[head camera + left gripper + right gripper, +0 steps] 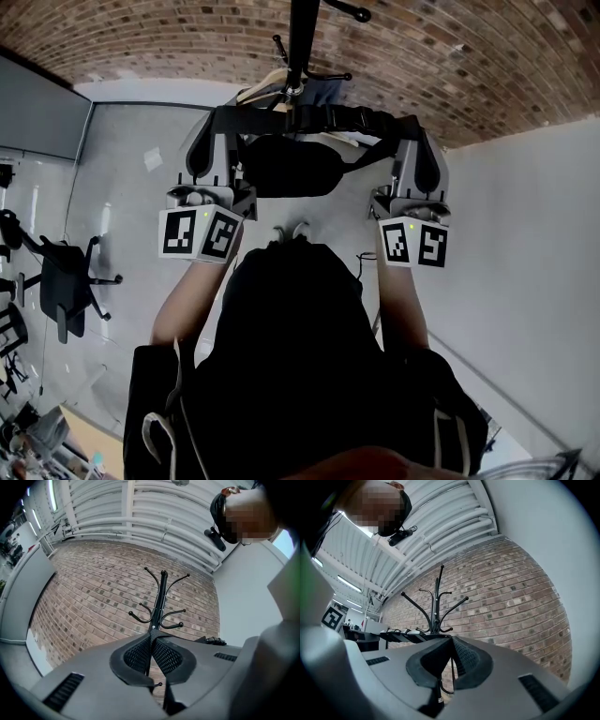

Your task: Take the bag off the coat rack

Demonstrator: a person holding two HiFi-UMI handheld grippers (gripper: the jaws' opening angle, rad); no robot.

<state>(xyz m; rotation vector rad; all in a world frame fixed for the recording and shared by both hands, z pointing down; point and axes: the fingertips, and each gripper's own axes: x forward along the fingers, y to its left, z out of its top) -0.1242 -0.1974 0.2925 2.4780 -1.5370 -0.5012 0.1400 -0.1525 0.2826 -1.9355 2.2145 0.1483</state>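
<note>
While the left tool (pixel 218 120) and right tool (pixel 413 127) are each clamping shut on the strap (pixel 319 116), the bag (pixel 286 167) is hanging between them beside the coat rack (pixel 302 37). If it is swinging, it is probably risking snagging a hook (pixel 180 626) or slipping free.

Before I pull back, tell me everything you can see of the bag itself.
The bag is black and soft-looking, with a rounded oblong body lying crosswise. It hangs below its black webbing strap, which runs taut and roughly level between the left gripper and the right gripper. Both grippers are shut on the strap. The bag sits close to the coat rack pole. Whether it touches the rack cannot be told.
</note>
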